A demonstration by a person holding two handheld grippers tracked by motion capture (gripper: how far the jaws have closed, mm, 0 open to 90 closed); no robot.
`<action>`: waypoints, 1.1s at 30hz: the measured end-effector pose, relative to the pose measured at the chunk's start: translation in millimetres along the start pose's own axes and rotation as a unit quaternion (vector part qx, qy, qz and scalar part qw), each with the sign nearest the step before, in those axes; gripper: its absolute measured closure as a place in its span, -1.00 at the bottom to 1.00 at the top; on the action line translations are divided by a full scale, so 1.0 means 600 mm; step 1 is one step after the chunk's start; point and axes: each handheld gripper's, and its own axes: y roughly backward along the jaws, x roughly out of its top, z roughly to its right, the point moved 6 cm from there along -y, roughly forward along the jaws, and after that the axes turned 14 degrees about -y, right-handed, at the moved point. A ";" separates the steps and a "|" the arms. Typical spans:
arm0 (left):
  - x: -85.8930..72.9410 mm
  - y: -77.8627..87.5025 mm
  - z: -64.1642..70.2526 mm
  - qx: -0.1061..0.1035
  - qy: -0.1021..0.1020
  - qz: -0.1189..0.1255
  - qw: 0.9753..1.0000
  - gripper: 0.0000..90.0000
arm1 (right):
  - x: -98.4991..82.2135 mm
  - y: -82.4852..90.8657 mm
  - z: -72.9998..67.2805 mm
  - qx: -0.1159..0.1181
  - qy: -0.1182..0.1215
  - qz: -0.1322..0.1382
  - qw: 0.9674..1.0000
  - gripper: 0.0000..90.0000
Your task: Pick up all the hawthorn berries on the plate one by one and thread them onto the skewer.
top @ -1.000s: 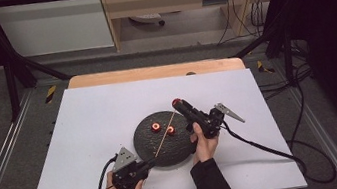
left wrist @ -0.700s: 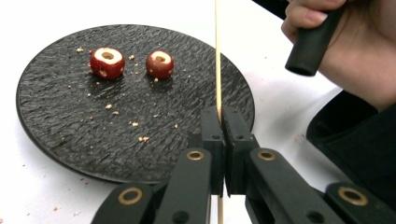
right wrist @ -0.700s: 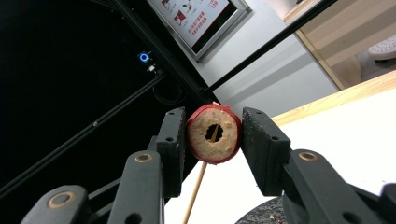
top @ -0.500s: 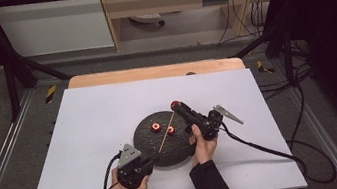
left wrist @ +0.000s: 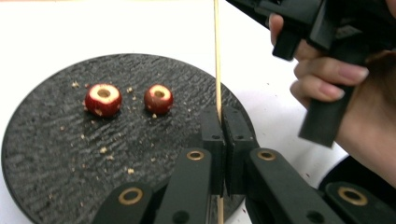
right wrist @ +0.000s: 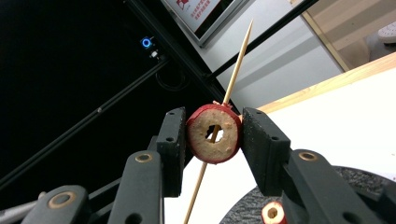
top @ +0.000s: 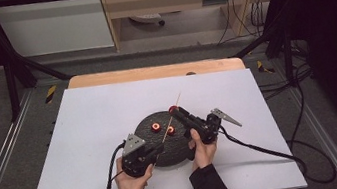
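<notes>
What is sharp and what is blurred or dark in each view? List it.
High view: table evenly lit, surroundings dark, small things soft. Left gripper view: plate and fruit pieces sharp, hand blurred. Right gripper view: fruit ring sharp on the skewer, backdrop dark.

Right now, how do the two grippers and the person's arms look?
Both the left gripper and the right gripper are black, with brass-coloured rivets on the links of their jaws. Each carries a grey three-cornered plate on top and trails a black cable. The person wears dark long sleeves.
</notes>
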 end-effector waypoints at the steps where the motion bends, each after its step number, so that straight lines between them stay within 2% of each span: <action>1: 0.002 -0.002 -0.001 0.001 -0.004 -0.001 1.000 0.96 | -0.001 0.001 0.000 0.000 0.004 -0.001 1.000 0.37; 15: 0.020 -0.023 -0.010 0.001 -0.010 0.000 1.000 0.96 | -0.036 0.011 0.001 -0.003 0.020 -0.041 0.999 0.37; 25: 0.025 -0.029 -0.012 0.001 -0.016 0.000 1.000 0.96 | -0.046 0.016 0.001 -0.008 0.032 -0.055 0.998 0.36; 29: 0.023 -0.029 -0.013 0.001 -0.018 0.000 1.000 0.96 | -0.047 0.016 0.002 -0.011 0.027 -0.063 0.998 0.36; 30: 0.022 -0.029 -0.013 -0.002 -0.019 -0.002 1.000 0.96 | -0.047 0.016 0.003 -0.012 0.029 -0.065 0.997 0.34; 33: 0.017 -0.025 -0.013 -0.005 -0.023 -0.004 1.000 0.96 | -0.046 0.017 0.003 -0.019 0.035 -0.073 0.997 0.12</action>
